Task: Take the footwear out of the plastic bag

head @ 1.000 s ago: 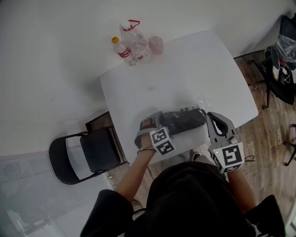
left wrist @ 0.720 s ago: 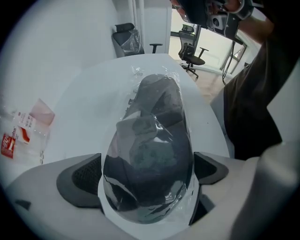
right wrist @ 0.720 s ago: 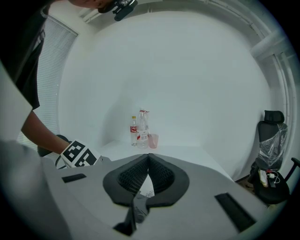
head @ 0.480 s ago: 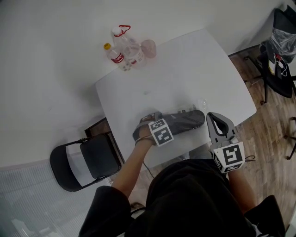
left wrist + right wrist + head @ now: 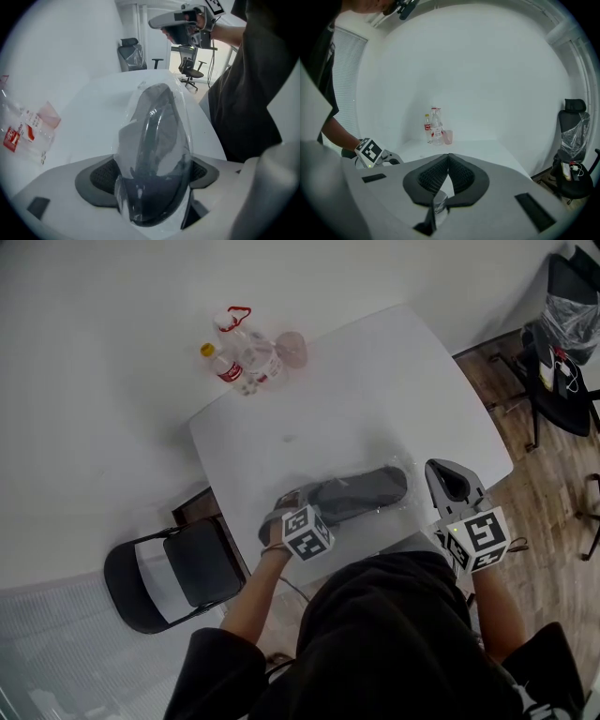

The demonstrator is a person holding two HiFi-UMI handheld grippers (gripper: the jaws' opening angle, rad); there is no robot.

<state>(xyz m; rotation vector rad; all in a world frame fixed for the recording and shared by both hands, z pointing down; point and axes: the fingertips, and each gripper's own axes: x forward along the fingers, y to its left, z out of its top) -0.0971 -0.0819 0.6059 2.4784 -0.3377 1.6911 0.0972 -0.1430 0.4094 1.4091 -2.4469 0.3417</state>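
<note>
A dark slipper sealed in a clear plastic bag (image 5: 356, 493) lies along the near edge of the white table (image 5: 375, 381). My left gripper (image 5: 284, 509) is at its left end. In the left gripper view the jaws have just been closing, and the left gripper (image 5: 152, 187) now has both pads (image 5: 101, 176) against the bagged slipper (image 5: 154, 154). My right gripper (image 5: 441, 474) hovers just right of the bag's other end, shut. In the right gripper view the right gripper (image 5: 449, 161) shows its pads meeting. A scrap of clear plastic (image 5: 436, 205) shows below them; whether it is pinched I cannot tell.
Two bottles (image 5: 234, 357) and a pink cup (image 5: 291, 348) stand at the table's far left corner. A black folding chair (image 5: 159, 573) stands left of the table on the floor. An office chair (image 5: 562, 343) with a bag on it stands at the far right.
The left jaws have closed in around the slipper's end. The right gripper has shifted a little to the right, away from the bag's other end.
</note>
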